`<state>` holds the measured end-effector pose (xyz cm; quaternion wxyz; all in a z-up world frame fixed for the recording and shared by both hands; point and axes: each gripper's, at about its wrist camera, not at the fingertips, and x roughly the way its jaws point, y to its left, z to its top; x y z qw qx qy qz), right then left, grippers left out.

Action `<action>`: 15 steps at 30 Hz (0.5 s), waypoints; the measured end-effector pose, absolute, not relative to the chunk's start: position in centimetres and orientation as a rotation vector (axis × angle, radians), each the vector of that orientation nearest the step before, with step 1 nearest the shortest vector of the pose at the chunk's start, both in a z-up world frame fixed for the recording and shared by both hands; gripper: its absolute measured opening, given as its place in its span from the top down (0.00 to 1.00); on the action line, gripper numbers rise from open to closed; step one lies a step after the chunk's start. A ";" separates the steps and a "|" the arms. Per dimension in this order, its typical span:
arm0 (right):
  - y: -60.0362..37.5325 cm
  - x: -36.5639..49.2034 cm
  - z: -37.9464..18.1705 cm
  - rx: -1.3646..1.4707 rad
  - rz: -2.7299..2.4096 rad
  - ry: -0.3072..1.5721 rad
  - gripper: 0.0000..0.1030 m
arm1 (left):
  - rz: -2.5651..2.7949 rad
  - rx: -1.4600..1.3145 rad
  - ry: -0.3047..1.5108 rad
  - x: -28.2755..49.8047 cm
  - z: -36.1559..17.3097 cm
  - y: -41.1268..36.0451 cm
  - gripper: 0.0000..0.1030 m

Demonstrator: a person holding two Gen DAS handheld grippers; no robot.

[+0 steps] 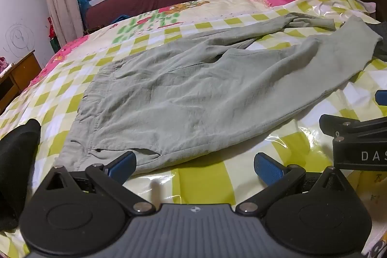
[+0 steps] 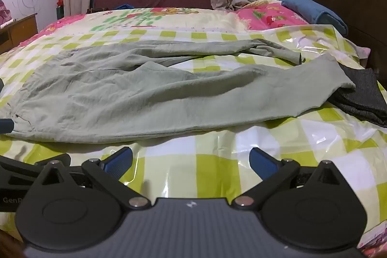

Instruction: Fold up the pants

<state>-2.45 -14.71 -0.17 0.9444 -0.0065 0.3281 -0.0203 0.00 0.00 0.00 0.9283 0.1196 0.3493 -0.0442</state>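
I see pants [image 1: 193,88] spread on bed [image 1: 205,185], waist left, legs right. My left gripper [image 1: 193,166] at waist hem, jaws wide, nothing between. Right gripper [image 2: 191,161] near pants' front edge, jaws released too.

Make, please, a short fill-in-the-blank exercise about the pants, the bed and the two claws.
1. The pants are pale ____ in colour.
2. Both the left claw and the right claw stand ____, holding nothing.
3. The pants lie on a cover with a yellow-green and white ____ pattern.
4. The far leg's end is ____, not flat.

Missing words: green; open; checked; bunched
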 end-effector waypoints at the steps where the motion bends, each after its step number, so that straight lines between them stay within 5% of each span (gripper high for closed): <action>1: -14.7 -2.4 -0.2 -0.014 -0.041 0.671 0.01 | -0.089 0.247 0.716 0.0 0.0 0.0 0.00; 15: -14.6 -2.2 -0.5 -0.038 -0.046 0.701 0.02 | -0.074 0.220 0.706 0.2 0.0 1.0 0.00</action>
